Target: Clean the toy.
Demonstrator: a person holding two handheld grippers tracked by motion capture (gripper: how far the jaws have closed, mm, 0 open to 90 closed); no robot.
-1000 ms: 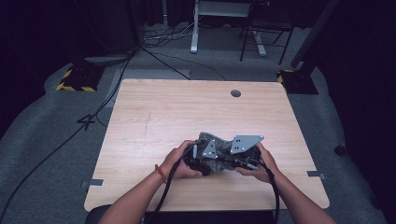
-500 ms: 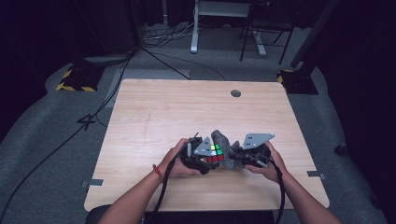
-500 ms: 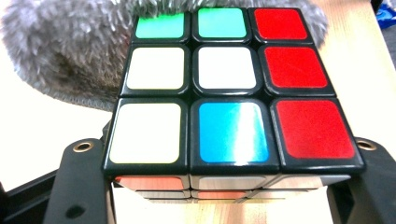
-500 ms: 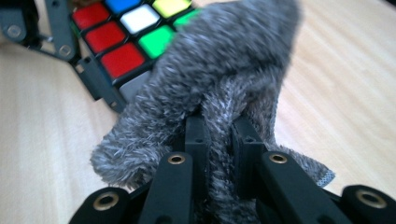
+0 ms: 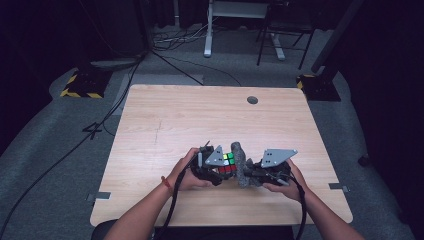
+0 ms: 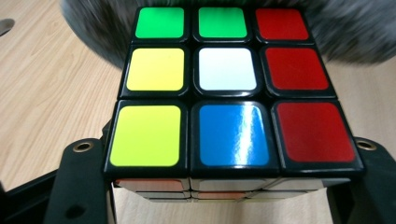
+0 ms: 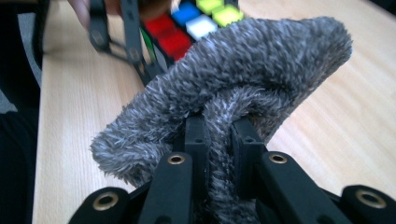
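The left gripper (image 5: 220, 172) clamped a scrambled puzzle cube (image 6: 233, 88) between its jaws, low over the near part of the wooden table (image 5: 165, 125). The right gripper (image 7: 219, 135) pinched a fuzzy grey cloth (image 7: 243, 74), held right against the cube's far side

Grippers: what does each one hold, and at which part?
Left gripper clamps the cube by two opposite sides. Right gripper pinches a fold of the grey cloth.

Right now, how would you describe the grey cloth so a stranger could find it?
On the wooden table, near its front edge, two grippers meet. The cloth is pinched in the right gripper, beside the cube. It is fuzzy and grey; the cube is hard and many-coloured.
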